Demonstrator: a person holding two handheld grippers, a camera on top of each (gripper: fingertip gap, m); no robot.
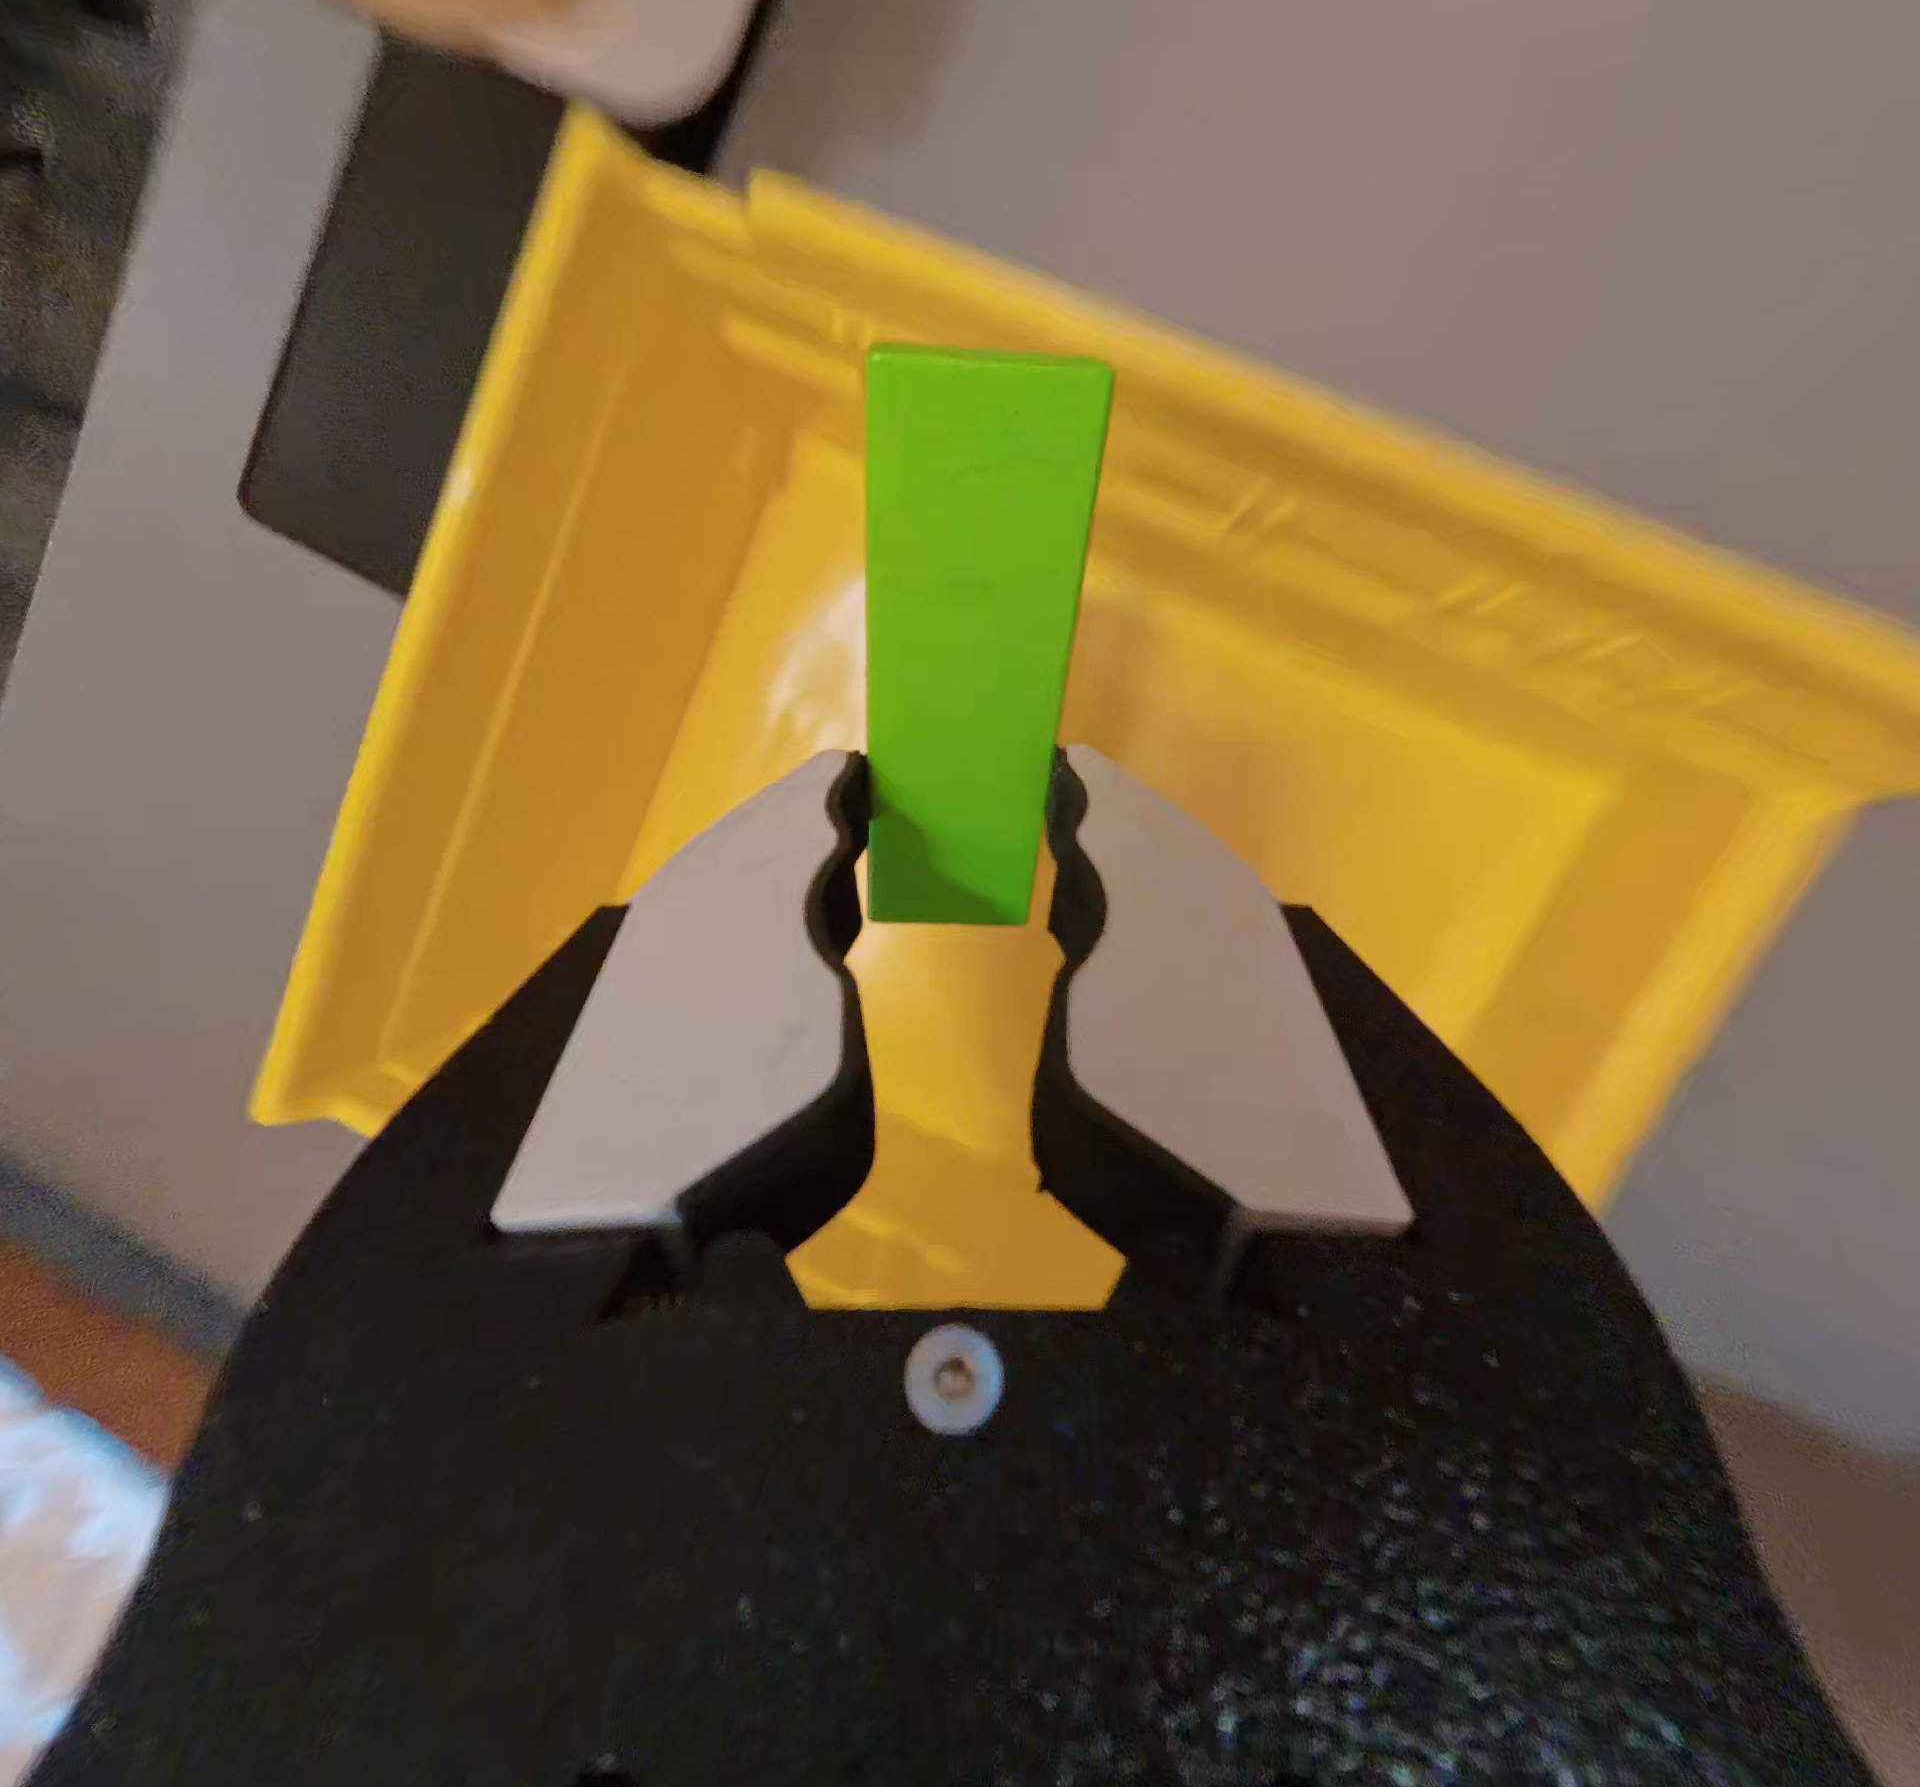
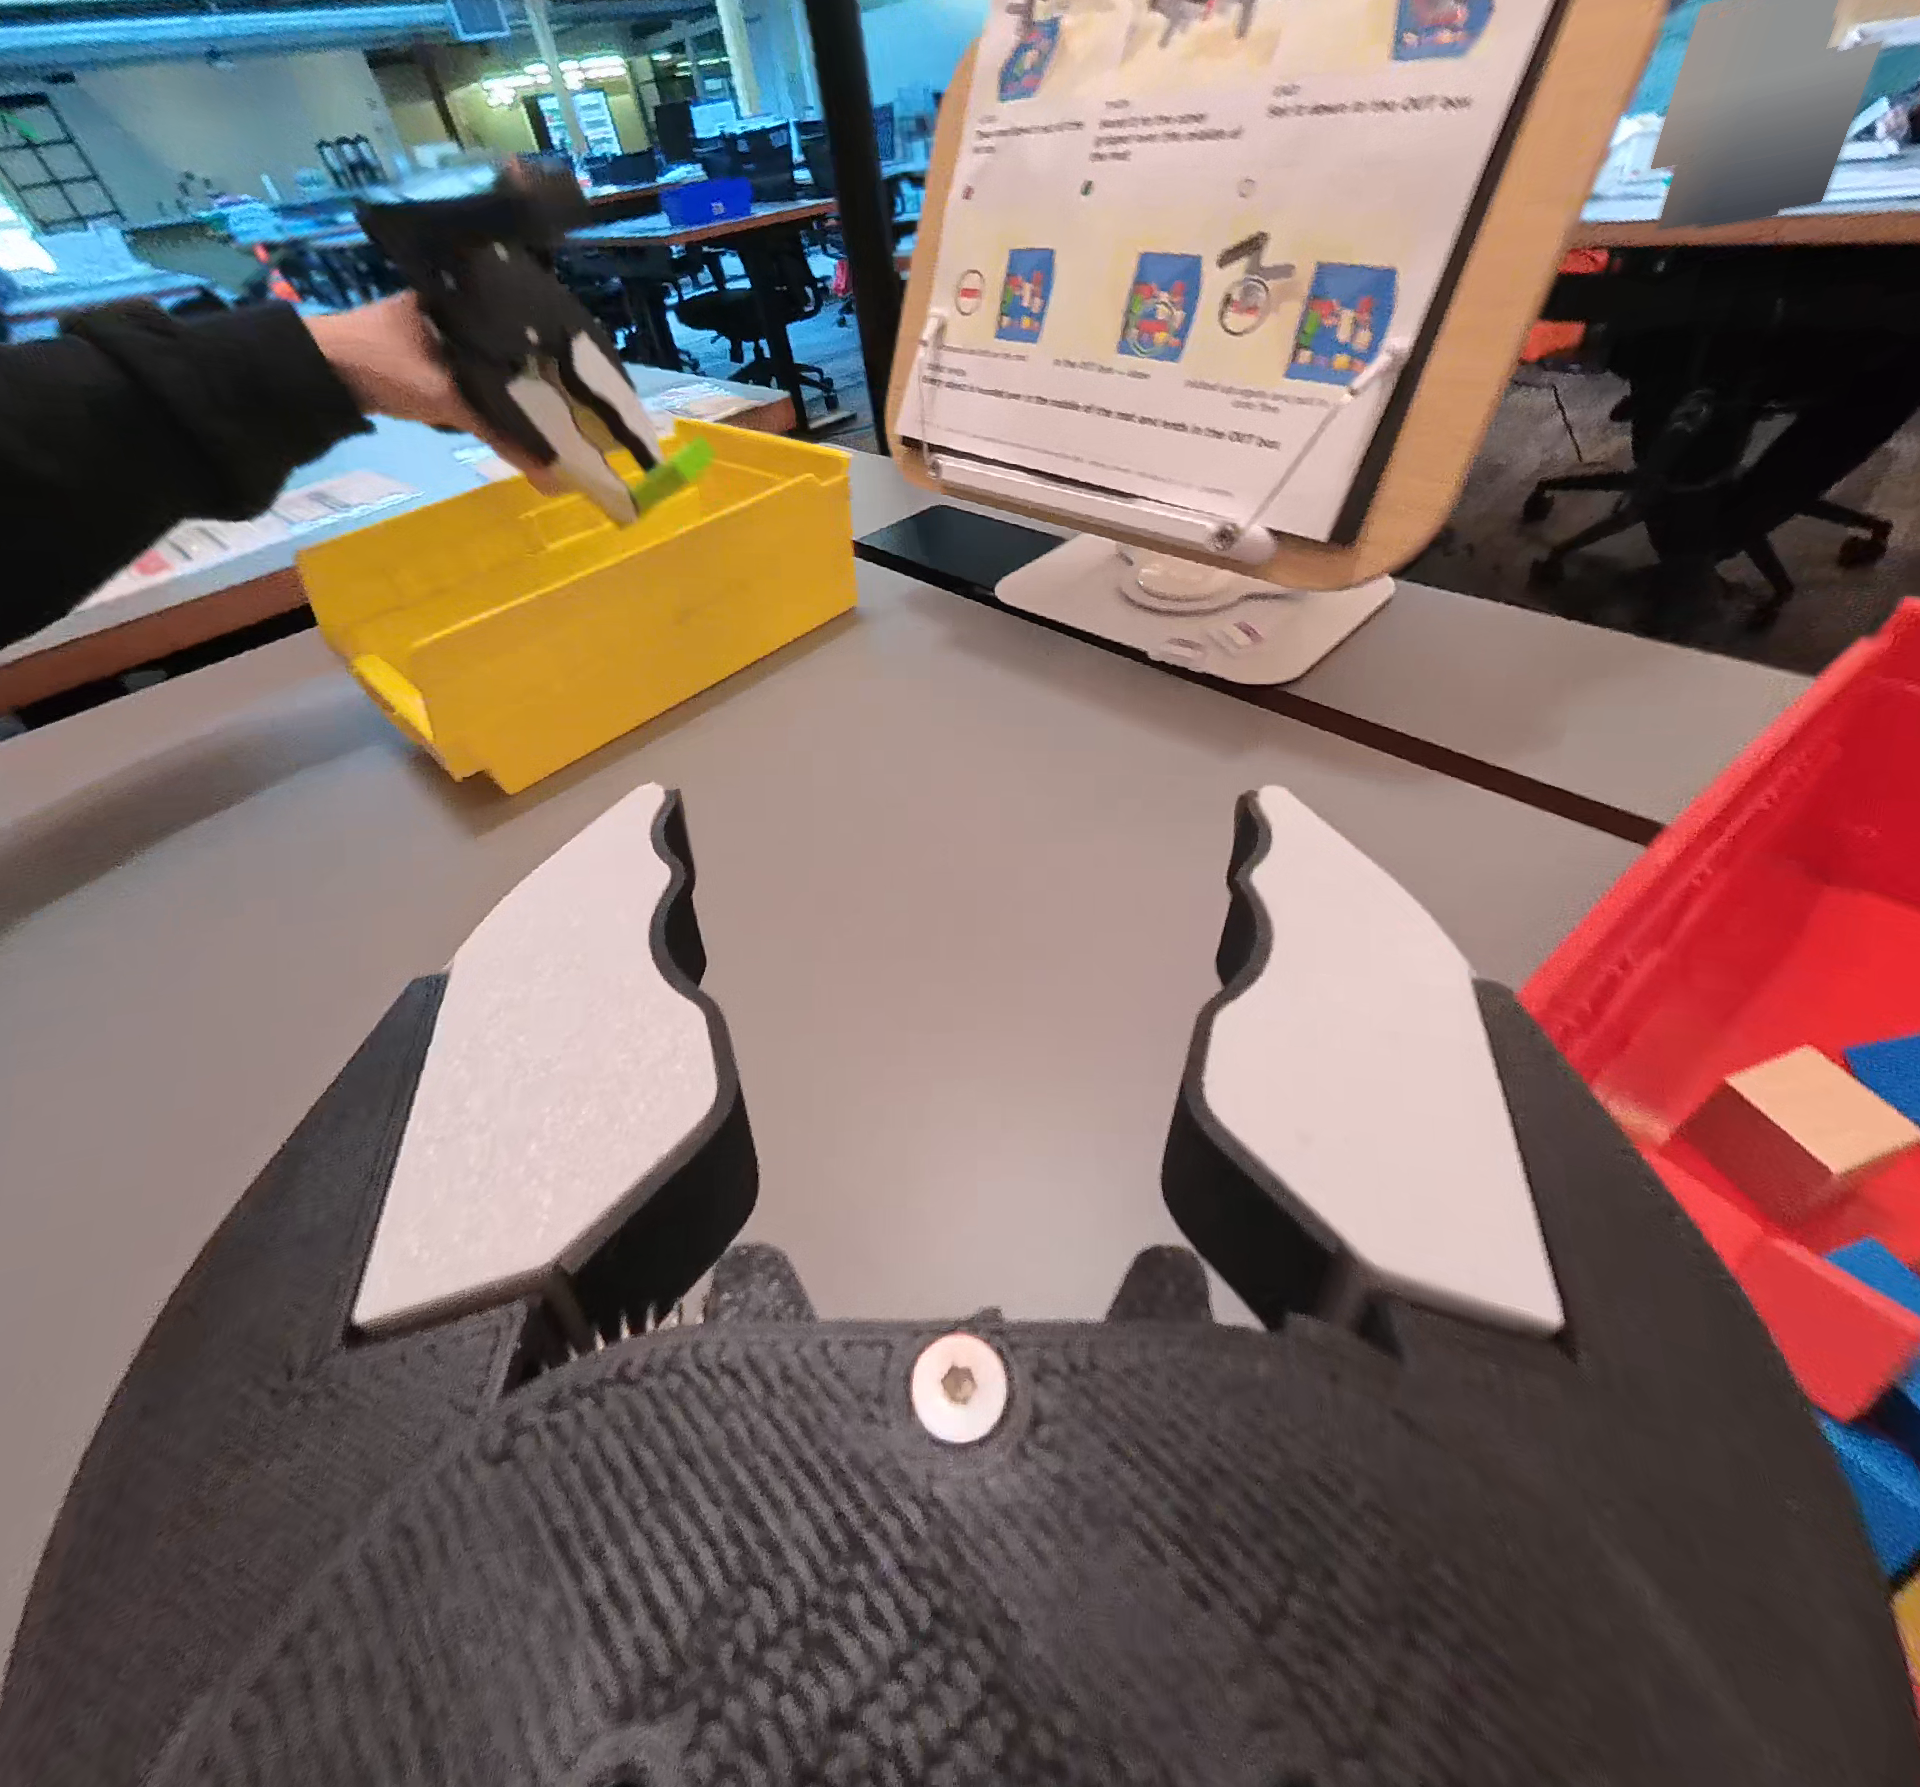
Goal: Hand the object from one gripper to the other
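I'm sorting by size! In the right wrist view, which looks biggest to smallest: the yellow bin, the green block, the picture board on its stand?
1. Picture board
2. Yellow bin, though it sits at a similar distance, so this seems fair
3. Green block, held in the left claw

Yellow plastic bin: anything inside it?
The yellow plastic bin shows only bare floor. The flat green block hangs above it, clamped in the left gripper. That gripper hides the bin's near end.
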